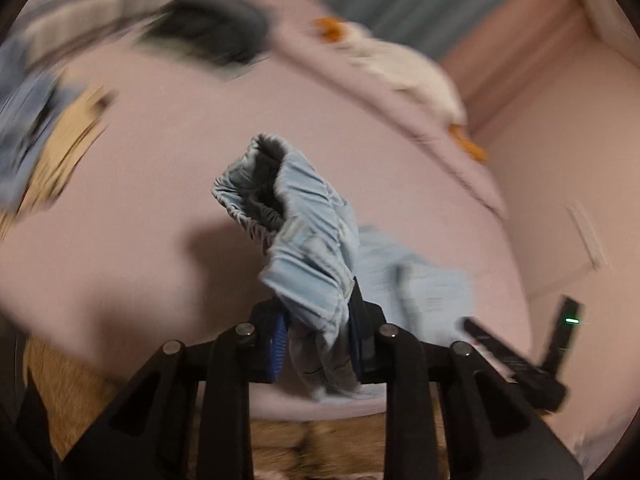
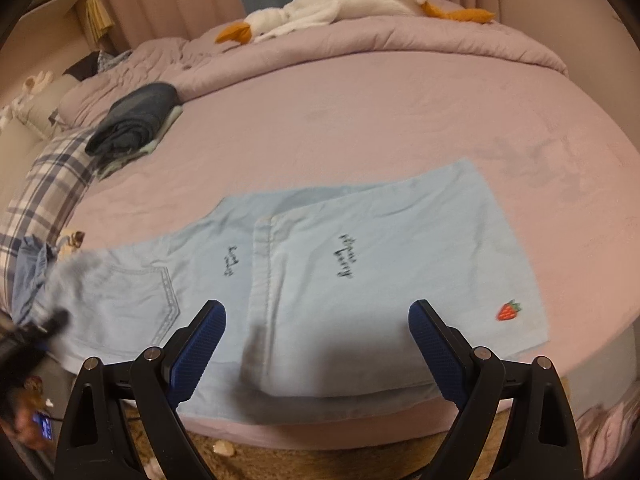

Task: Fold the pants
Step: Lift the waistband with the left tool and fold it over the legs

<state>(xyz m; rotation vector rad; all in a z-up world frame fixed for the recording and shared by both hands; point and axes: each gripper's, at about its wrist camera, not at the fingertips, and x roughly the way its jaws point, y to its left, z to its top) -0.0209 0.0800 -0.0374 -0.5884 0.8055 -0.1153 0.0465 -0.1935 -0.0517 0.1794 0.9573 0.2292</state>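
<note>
Light blue pants (image 2: 360, 264) lie on the pink bed, legs folded over toward the waist, with a strawberry patch at the right. My left gripper (image 1: 318, 336) is shut on the elastic waistband (image 1: 296, 216) and holds it lifted above the bed; the view is blurred. In the right wrist view that raised waist end (image 2: 80, 280) is a blur at the left. My right gripper (image 2: 316, 320) is open and empty, just above the folded legs near the bed's front edge.
A folded stack of dark clothes (image 2: 136, 120) lies at the back left of the bed (image 2: 400, 120). A plaid pillow (image 2: 48, 184) is at the left. A white goose plush (image 2: 340, 4) lies on the rumpled duvet at the back. Brown carpet (image 2: 320, 456) is below.
</note>
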